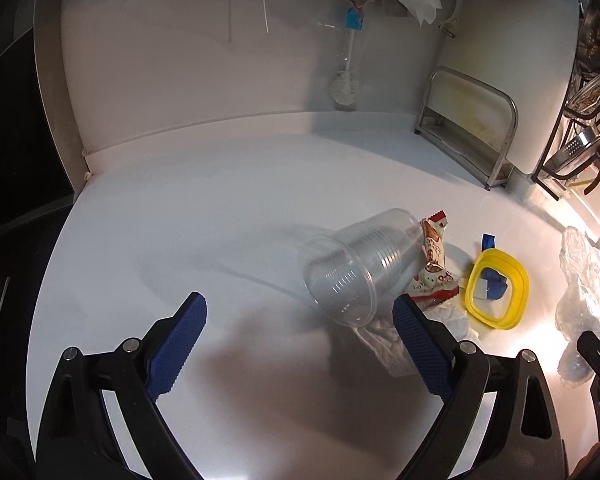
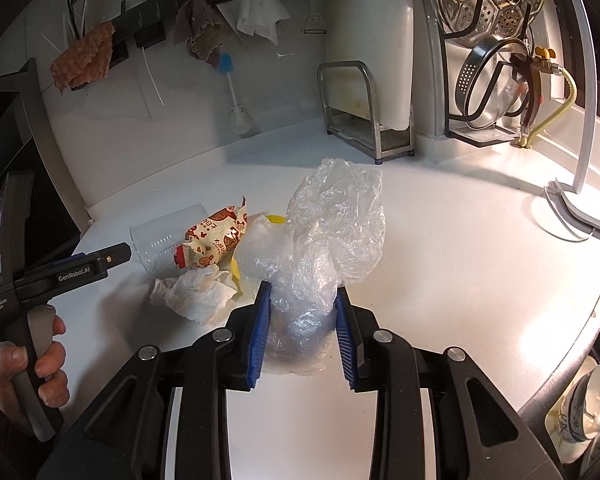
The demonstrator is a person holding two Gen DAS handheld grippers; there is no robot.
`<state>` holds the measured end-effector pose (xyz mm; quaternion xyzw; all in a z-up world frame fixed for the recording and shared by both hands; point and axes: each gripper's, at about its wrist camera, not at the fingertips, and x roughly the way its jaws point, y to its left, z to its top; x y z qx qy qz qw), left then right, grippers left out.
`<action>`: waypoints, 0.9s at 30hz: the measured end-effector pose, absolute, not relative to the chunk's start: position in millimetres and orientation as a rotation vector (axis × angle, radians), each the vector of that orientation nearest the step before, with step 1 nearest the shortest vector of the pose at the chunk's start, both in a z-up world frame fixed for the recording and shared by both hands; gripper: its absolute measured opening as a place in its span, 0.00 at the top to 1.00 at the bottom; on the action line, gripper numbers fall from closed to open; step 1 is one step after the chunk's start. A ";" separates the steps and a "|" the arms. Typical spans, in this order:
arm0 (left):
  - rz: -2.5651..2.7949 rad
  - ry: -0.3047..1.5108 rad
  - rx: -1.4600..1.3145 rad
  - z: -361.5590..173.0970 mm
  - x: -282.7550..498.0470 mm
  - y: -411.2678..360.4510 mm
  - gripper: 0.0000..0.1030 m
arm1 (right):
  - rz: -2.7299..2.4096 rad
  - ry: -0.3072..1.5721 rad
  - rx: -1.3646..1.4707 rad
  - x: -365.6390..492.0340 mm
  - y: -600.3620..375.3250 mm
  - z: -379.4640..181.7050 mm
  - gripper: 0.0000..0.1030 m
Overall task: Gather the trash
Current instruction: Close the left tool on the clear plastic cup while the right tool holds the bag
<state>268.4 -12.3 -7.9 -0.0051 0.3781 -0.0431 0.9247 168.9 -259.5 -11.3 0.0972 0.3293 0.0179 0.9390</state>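
A clear plastic cup (image 1: 360, 268) lies on its side on the white counter, mouth toward my left gripper (image 1: 300, 304), which is open just short of it. Behind the cup lie a red and white snack wrapper (image 1: 434, 256), a crumpled white tissue (image 1: 384, 340) and a yellow ring-shaped lid (image 1: 498, 292). My right gripper (image 2: 302, 294) is shut on a clear plastic bag (image 2: 328, 232) that stands up from the counter. In the right wrist view the cup (image 2: 160, 244), wrapper (image 2: 212, 244) and tissue (image 2: 196, 292) lie left of the bag.
A steel rack (image 1: 472, 132) stands at the back against the wall. A wire rack with strainers and lids (image 2: 492, 48) sits at the right, a white lamp base (image 2: 568, 212) beside it. Cloths and a bottle brush (image 2: 236, 96) hang on the wall.
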 end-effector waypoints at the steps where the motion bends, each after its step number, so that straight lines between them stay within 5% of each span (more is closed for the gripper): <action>1: -0.091 0.777 -0.010 -7.9 271.4 -11.7 0.10 | 0.041 0.672 0.200 169.0 -258.9 -11.3 0.71; 27: -0.260 0.868 0.013 -36.1 336.4 -28.3 0.07 | 0.063 0.673 0.198 170.0 -259.6 -9.9 0.71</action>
